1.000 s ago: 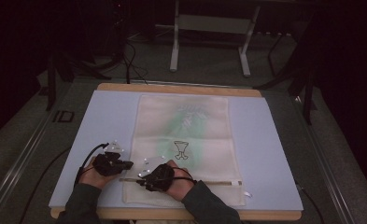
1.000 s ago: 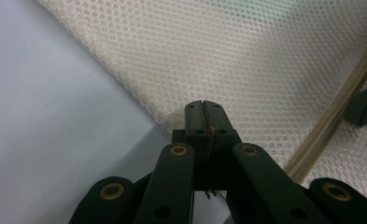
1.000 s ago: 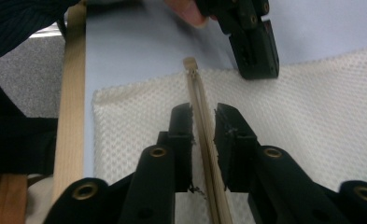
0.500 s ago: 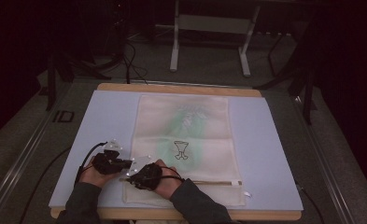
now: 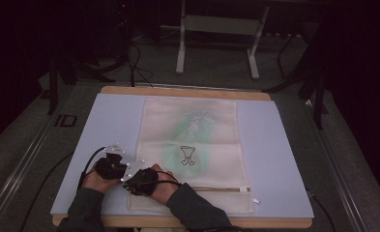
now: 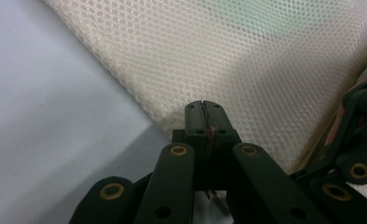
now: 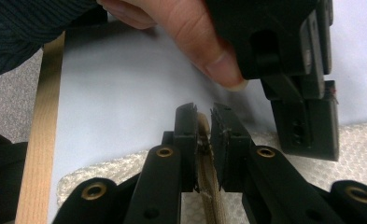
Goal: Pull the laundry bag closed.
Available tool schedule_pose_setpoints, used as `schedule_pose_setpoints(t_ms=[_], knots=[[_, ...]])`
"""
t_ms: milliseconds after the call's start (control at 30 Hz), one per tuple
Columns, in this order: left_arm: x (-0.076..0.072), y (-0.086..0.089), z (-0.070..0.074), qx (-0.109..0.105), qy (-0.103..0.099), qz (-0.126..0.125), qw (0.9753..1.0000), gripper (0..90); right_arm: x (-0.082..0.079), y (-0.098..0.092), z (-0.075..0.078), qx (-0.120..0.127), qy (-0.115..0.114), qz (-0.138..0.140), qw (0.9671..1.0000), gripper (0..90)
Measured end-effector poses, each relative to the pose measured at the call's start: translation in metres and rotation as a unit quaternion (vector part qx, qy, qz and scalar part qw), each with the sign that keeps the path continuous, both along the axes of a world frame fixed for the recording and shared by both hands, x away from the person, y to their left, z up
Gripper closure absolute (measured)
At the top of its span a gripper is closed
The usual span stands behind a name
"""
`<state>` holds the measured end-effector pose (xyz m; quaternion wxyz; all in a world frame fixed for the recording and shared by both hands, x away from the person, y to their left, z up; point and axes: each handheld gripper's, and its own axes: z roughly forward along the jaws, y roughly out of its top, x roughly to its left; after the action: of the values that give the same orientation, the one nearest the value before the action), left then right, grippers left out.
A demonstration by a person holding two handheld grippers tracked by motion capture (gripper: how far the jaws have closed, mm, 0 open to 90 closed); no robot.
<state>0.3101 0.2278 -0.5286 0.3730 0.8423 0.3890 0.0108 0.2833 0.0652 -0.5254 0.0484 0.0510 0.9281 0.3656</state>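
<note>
Right gripper [image 7: 203,119] clamps the mesh bag's [image 5: 192,140] zipper edge; left gripper [image 6: 203,109] closed, seemingly pinching mesh.

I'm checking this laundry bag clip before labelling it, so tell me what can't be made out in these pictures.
- High view: both grippers' fingers are hidden under the hands, so their grip on the mesh bag is unreadable.
- High view: the green item inside the bag is blurred by the mesh.
- Left gripper view: what the left gripper pinches is too small to tell; a thin red thread shows.
- Right gripper view: the zipper strip in the right gripper is cut off by the bottom edge.
</note>
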Motion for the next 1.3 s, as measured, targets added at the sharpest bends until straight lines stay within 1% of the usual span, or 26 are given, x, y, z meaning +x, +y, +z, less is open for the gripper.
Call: schedule_pose_setpoints(t_ms=[67, 167, 233, 267, 367, 533, 633, 700, 833, 900, 1067, 1167, 1300], knots=[[0.0, 0.001, 0.001, -0.008, 0.0, 0.004, 1.0, 89.8, 0.001, 0.001, 0.0, -0.002, 0.001, -0.001, 1.0, 79.8], [-0.001, 0.003, 0.003, -0.013, -0.004, 0.008, 0.9999, 89.8, 0.002, 0.005, -0.002, -0.006, 0.0, 0.001, 1.0, 79.4], [-0.001, 0.005, 0.004, -0.018, -0.007, 0.011, 0.9998, 89.8, 0.002, 0.009, -0.004, -0.013, -0.001, 0.002, 0.9999, 79.0], [-0.001, 0.006, 0.004, -0.023, -0.007, 0.013, 0.9996, 89.8, 0.002, 0.011, -0.005, -0.017, -0.004, 0.002, 0.9999, 78.9], [-0.001, 0.007, 0.005, -0.034, -0.007, 0.013, 0.9993, 89.8, 0.004, 0.013, -0.006, -0.016, 0.007, 0.0, 0.9998, 79.8], [-0.001, 0.008, 0.006, -0.032, -0.009, 0.017, 0.9993, 89.8, 0.005, 0.013, -0.005, -0.014, 0.008, 0.0, 0.9999, 81.0], [-0.001, 0.009, 0.005, -0.033, -0.008, 0.019, 0.9992, 89.8, 0.007, 0.012, -0.005, 0.001, 0.02, -0.002, 0.9998, 81.0], [-0.001, 0.009, 0.005, -0.032, -0.008, 0.021, 0.9992, 89.8, 0.007, 0.01, -0.004, 0.009, 0.023, -0.004, 0.9997, 81.0], [-0.002, 0.011, 0.006, -0.034, -0.013, 0.026, 0.999, 89.8, 0.007, 0.009, 0.0, 0.018, 0.025, -0.005, 0.9995, 81.0], [-0.002, 0.013, 0.006, -0.035, -0.015, 0.03, 0.9988, 89.8, 0.006, 0.007, 0.001, 0.018, 0.023, -0.002, 0.9996, 81.0], [-0.002, 0.013, 0.006, -0.034, -0.014, 0.03, 0.9989, 89.8, 0.005, 0.003, 0.006, 0.024, 0.021, 0.001, 0.9995, 81.0], [-0.002, 0.013, 0.006, -0.034, -0.013, 0.028, 0.999, 89.8, 0.006, -0.002, 0.009, 0.03, 0.022, 0.003, 0.9993, 81.0], [-0.002, 0.012, 0.006, -0.033, -0.012, 0.025, 0.9991, 89.8, 0.005, -0.009, 0.011, 0.031, 0.023, 0.003, 0.9992, 81.0]])
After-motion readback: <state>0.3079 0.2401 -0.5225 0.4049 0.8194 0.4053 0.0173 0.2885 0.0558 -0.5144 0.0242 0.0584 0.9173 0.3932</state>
